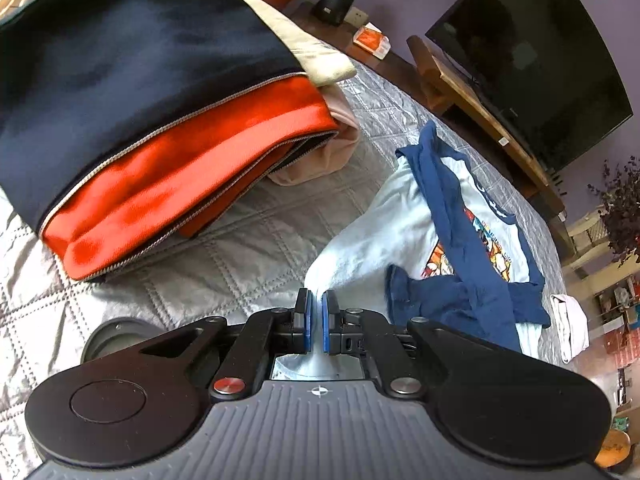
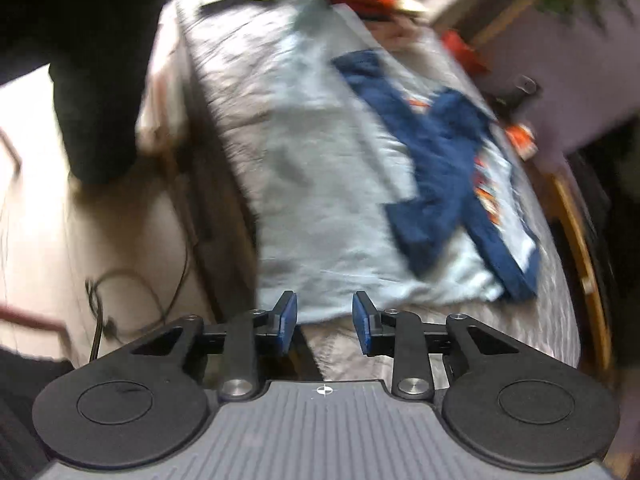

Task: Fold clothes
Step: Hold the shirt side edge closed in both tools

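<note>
While the folded stack (image 1: 160, 120) of navy and orange clothes rests at the left of the quilted bed (image 1: 248, 232), the pale blue shirt (image 1: 384, 220) with dark blue sleeves lies crumpled to its right. It looks light, soft and floppy, likely to sag and slide on the slick quilt, so hems and corners are the best holds. At the shirt's near edge, the left claw (image 1: 317, 322) is clamped tight on a pinch of its fabric. Over the shirt's other end, the right claw (image 2: 325, 322) has its pads apart, holding nothing
</note>
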Demonstrator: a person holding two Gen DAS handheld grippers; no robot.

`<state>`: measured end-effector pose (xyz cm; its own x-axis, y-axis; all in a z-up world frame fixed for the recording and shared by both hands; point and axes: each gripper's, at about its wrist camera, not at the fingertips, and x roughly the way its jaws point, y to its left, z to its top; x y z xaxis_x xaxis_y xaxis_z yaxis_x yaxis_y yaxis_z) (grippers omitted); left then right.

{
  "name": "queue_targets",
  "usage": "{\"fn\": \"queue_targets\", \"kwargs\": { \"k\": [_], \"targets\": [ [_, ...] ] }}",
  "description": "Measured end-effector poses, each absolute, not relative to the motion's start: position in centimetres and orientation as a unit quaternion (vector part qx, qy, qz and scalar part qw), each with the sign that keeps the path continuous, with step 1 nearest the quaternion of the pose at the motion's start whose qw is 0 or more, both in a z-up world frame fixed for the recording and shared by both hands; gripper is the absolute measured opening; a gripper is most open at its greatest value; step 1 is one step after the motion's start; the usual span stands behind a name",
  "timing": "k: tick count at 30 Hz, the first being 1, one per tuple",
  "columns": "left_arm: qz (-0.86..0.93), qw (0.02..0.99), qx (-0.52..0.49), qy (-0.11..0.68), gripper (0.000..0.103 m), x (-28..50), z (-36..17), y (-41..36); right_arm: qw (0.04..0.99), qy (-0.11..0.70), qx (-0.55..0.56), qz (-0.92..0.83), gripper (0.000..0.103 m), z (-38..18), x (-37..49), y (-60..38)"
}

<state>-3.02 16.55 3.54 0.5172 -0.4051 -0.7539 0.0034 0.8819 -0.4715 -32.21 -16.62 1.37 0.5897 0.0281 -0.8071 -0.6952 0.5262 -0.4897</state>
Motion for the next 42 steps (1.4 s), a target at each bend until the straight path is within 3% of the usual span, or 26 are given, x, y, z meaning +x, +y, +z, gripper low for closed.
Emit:
{"fn": "queue_targets", "kwargs": {
  "k": [6,8,12,14,16,21,39,42],
  "targets": [
    [-0.127,0.844,-0.213,0.475,0.007,-3.8,3.7,16.6,0.733,0.406,-0.466,0.284,0.032,-1.4,-31.3,-15.5],
    [-0.128,0.843,-0.214,0.477,0.007,-3.9,3.6,16.8,0.721,0.408,-0.476,0.297,0.038,-2.1,-31.3,-15.4],
    [-0.128,0.84,-0.216,0.481,0.007,-3.8,3.2,17.0,0.722,0.396,-0.489,0.287,0.039,-2.8,-30.9,-15.4],
    [-0.129,0.84,-0.214,0.482,0.007,-3.8,3.2,16.9,0.722,0.396,-0.487,0.292,0.032,-3.0,-30.9,-15.5],
    [-0.13,0.84,-0.213,0.482,0.007,-3.7,3.3,16.9,0.73,0.392,-0.476,0.294,0.02,-2.6,-30.9,-15.6],
    [-0.128,0.839,-0.211,0.485,0.007,-3.7,3.0,16.9,0.746,0.397,-0.448,0.293,0.013,-1.8,-30.6,-16.1],
    [-0.1,0.841,-0.255,0.467,0.007,-5.9,4.4,19.9,0.828,0.433,-0.244,0.259,0.008,4.5,-30.5,-19.1],
    [-0.091,0.838,-0.265,0.469,0.0,-6.2,4.7,20.9,0.841,0.436,-0.208,0.243,0.008,5.1,-30.4,-19.8]
  ]
}}
